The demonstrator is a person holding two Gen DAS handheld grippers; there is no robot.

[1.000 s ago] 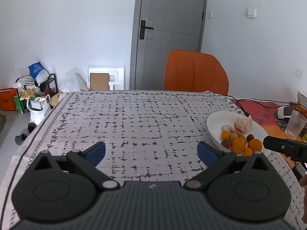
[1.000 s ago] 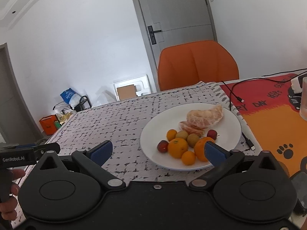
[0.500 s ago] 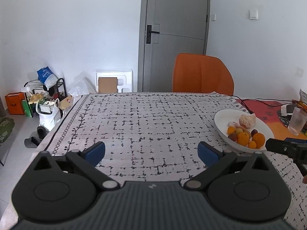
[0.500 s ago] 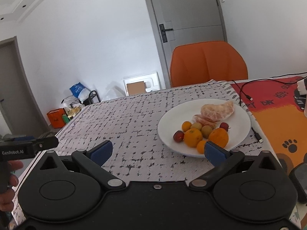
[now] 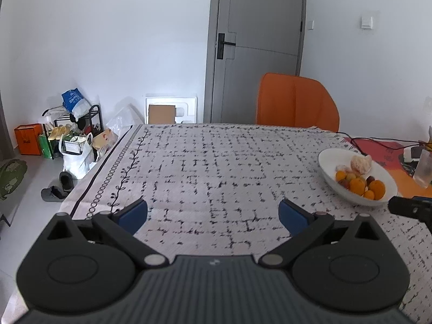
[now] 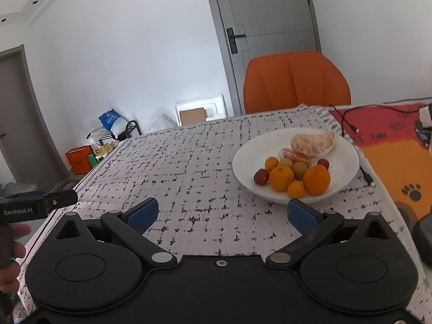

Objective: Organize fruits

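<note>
Your left gripper (image 5: 213, 213) is held level above the near edge of the table; its blue-padded fingers (image 5: 132, 213) stand spread wide with nothing between them, only bare patterned tablecloth (image 5: 210, 167) ahead. Your right gripper (image 6: 222, 213) is likewise level and low over the cloth, its jaws wide apart and empty; its right fingertip sits just in front of the near rim of the white plate (image 6: 348, 167), whether touching cannot be told. In the right wrist view your left hand (image 6: 10, 253) wraps the handle of the other tool at the far left edge.

The fruits lie heaped on the plate, right of the table's middle: two larger oranges (image 6: 316, 179) at the near side, small orange fruits (image 6: 271, 163) beside and between them, a red fruit (image 6: 261, 176) at the left of the heap, greenish-yellow ones (image 6: 300, 169) behind, and peeled citrus segments (image 6: 313, 143) at the far side. From the left wrist the plate (image 5: 329, 172) lies well off to the right, clear of that gripper's fingers.

Surroundings: an orange chair (image 6: 295, 81) at the far edge of the table; a grey door (image 5: 259, 43) behind it; a black cable (image 6: 348, 124) trailing past the plate's right rim onto a red-and-orange mat (image 6: 391, 156); a clear cup (image 5: 424, 168) at the right margin; bags and shoes on the floor by a rack (image 5: 73, 124) at left. Nothing stands between the right gripper and the plate.
</note>
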